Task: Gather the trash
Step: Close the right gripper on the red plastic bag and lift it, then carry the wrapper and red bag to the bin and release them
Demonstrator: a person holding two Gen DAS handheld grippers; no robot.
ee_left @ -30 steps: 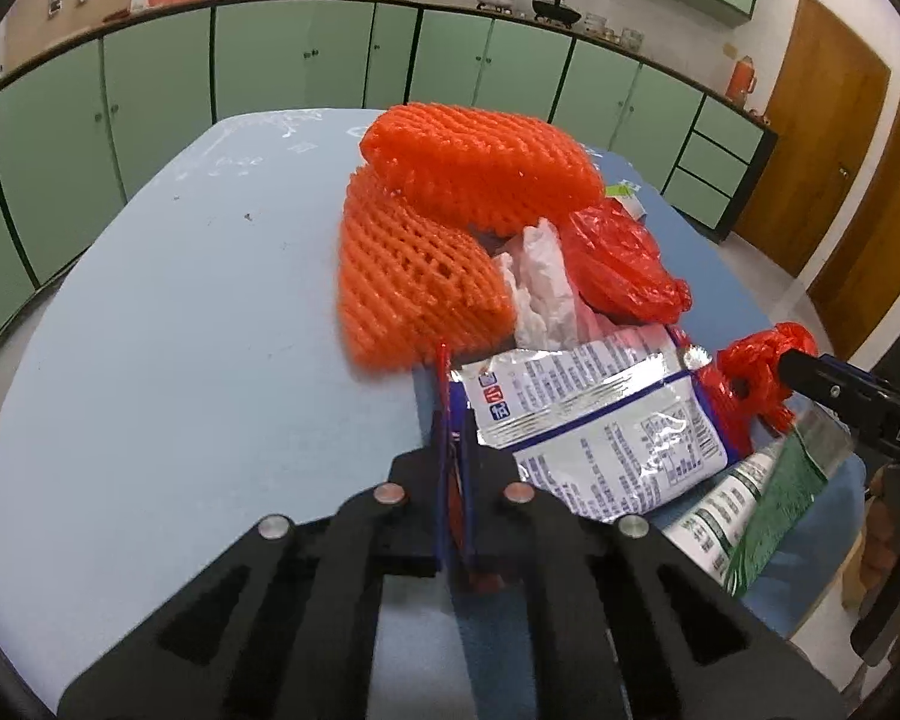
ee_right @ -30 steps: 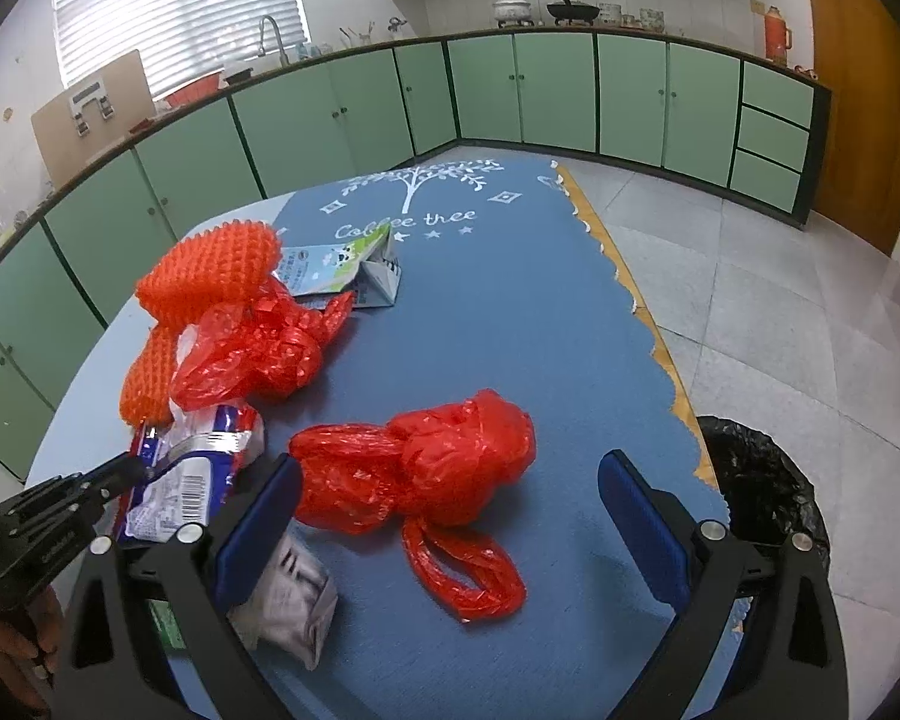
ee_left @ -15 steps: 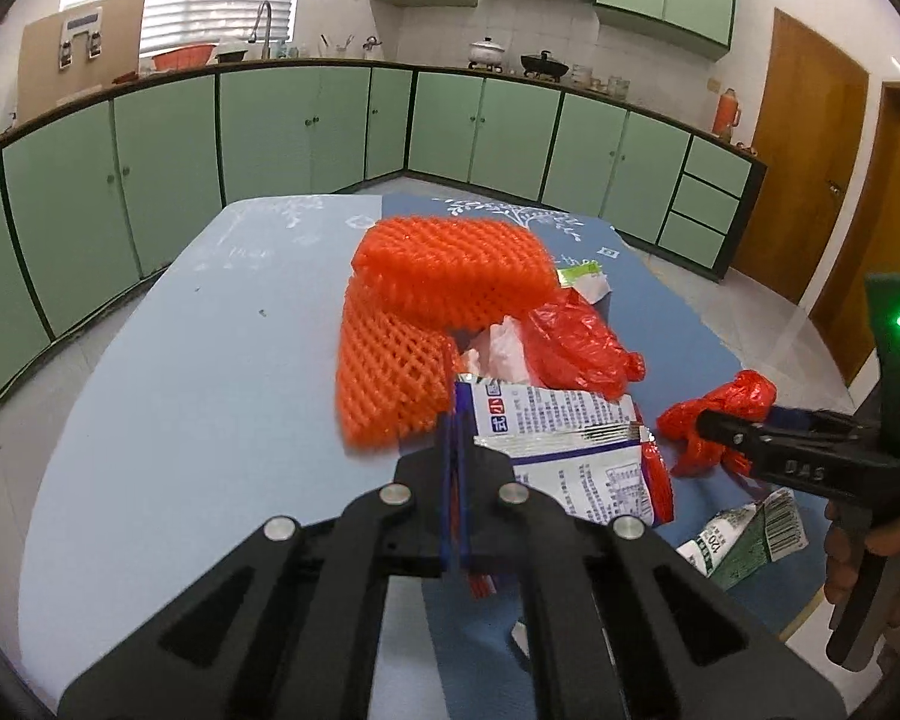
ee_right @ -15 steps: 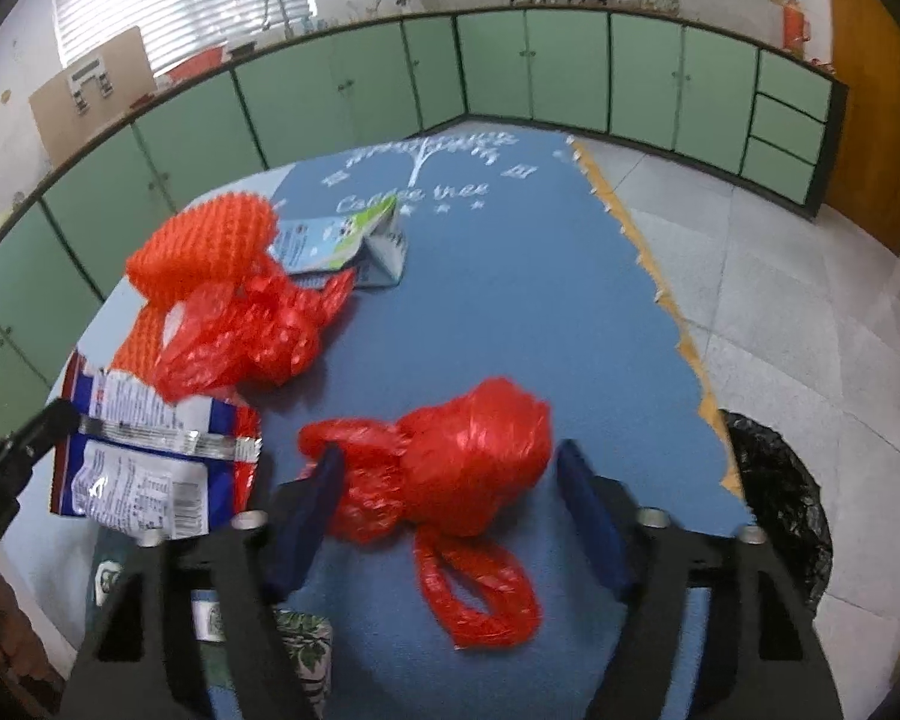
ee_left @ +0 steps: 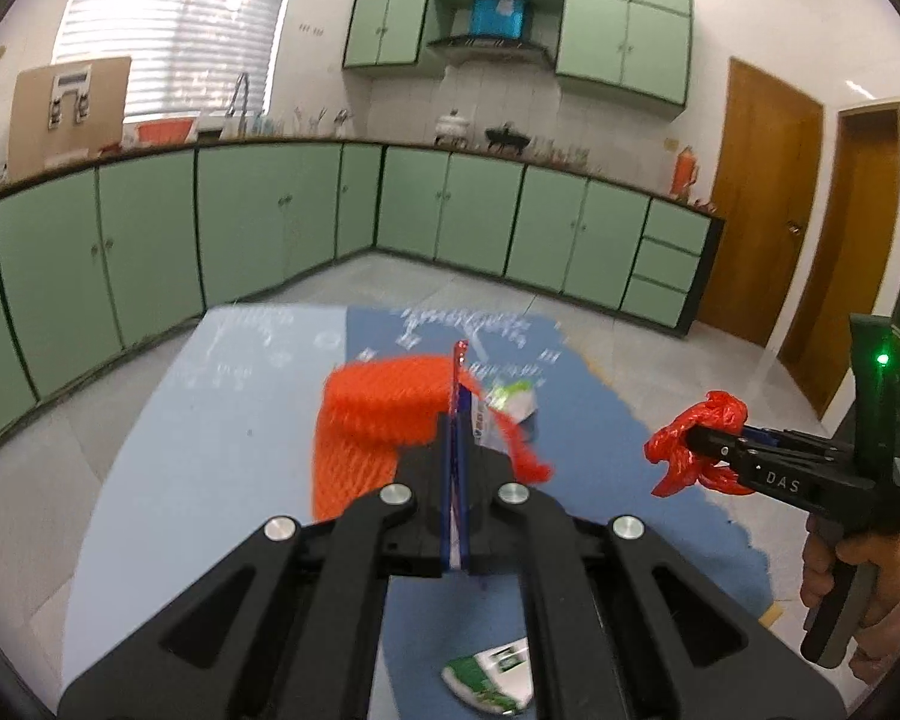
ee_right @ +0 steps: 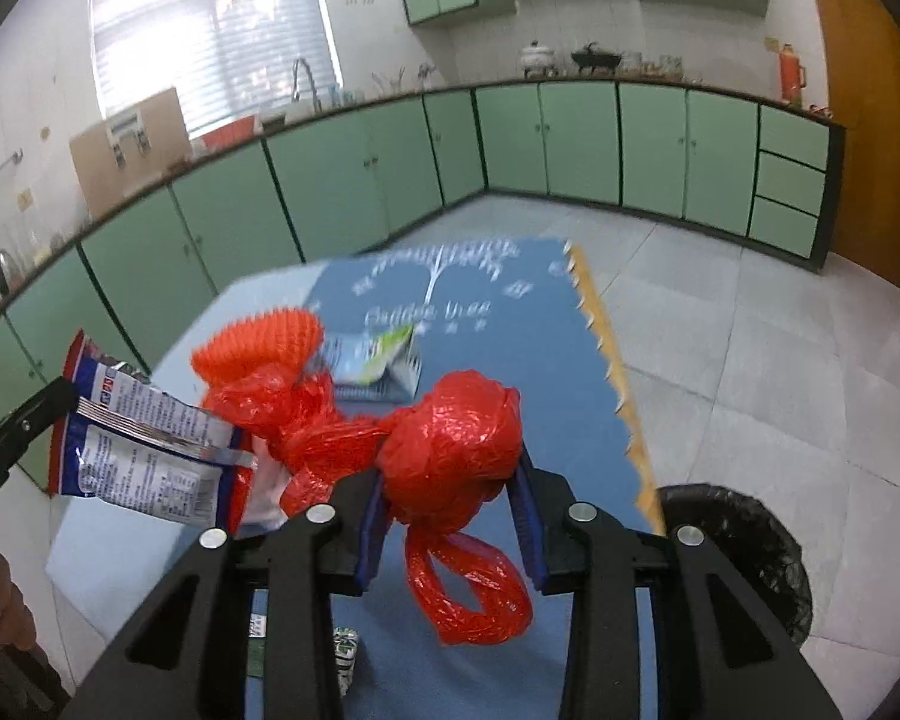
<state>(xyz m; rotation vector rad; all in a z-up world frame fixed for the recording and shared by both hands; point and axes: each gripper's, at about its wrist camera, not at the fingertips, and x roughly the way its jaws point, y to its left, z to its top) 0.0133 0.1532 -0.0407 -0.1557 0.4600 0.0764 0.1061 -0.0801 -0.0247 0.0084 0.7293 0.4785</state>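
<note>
My left gripper (ee_left: 456, 456) is shut on a blue, white and red snack wrapper (ee_left: 457, 396), seen edge-on here. In the right wrist view the wrapper (ee_right: 144, 450) hangs flat from the left gripper (ee_right: 48, 408), clear of the table. My right gripper (ee_right: 447, 489) has a knotted red plastic bag (ee_right: 450, 450) between its blue pads. Its jaws are still closing and the pads press on the bag, whose loop dangles below. The left wrist view shows this bag (ee_left: 690, 438) held in the air at the tip of the right gripper (ee_left: 705, 444).
An orange foam net (ee_right: 258, 342), a second red bag (ee_right: 270, 408) and a flattened milk carton (ee_right: 378, 360) lie on the blue tablecloth (ee_right: 546, 360). A green wrapper (ee_left: 492, 672) lies near the front edge. A black-lined bin (ee_right: 738, 552) stands on the floor at right.
Both grippers have risen. The left one lifted the snack wrapper off the table. The right one went from wide open to closed around the red bag and raised it.
</note>
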